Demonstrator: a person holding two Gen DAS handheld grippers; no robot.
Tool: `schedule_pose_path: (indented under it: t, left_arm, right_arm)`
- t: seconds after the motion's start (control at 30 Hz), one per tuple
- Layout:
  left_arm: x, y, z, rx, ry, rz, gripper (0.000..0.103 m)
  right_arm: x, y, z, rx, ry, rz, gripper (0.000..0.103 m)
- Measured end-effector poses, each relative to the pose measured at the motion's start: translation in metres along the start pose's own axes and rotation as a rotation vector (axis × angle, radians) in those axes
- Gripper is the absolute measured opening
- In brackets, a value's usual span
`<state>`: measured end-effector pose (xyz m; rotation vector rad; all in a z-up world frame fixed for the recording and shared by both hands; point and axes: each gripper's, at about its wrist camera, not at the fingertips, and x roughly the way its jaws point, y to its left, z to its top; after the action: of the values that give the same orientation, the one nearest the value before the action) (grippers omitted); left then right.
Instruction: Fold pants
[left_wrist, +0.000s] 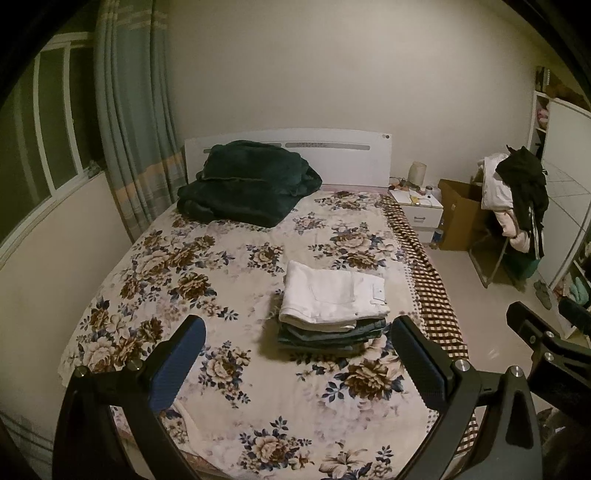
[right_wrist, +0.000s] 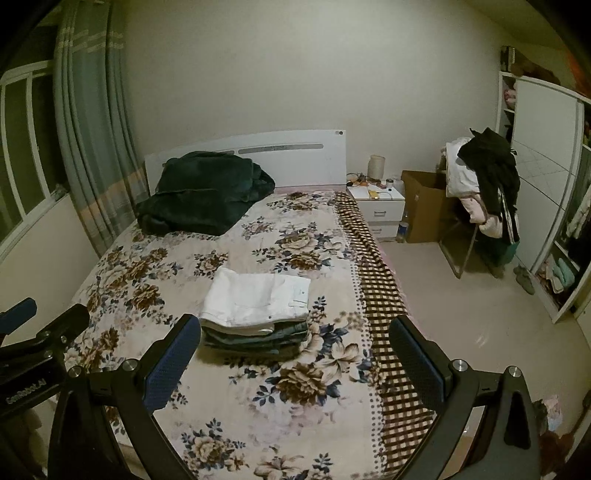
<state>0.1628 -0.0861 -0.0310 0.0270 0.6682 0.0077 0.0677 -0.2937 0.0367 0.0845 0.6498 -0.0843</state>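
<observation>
Folded white pants (left_wrist: 334, 299) top a stack; both fingers spread wide, empty; only the right view shows a floor bottle (right_wrist: 403, 229).

Bed w/ floral sheet (left_wrist: 177, 266) fills centre of frame; brown-check blanket (left_wrist: 432, 280) runs down its right edge. Dark green blanket (left_wrist: 243, 184) bunched at upper left of bed, against white headboard (left_wrist: 351, 158). Upper left: window (left_wrist: 48, 122) & grey-green curtain (left_wrist: 129, 110). Right of headboard: white nightstand (right_wrist: 380, 206) w/ small clutter on top, cardboard box (right_wrist: 421, 206) beside it. Further right, chair piled w/ clothes (right_wrist: 484, 177), dark garment on top. Far right edge: white wardrobe (right_wrist: 543, 147), shelves partly visible.
</observation>
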Motion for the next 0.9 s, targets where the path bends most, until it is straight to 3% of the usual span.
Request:
schedule_pose_path:
  t: [0.9]
  left_arm:
    - [0.004,0.003,0.0,0.004,0.008,0.013,0.103]
  right_arm:
    - [0.018,-0.004,-0.007,0.01,0.033,0.018,0.103]
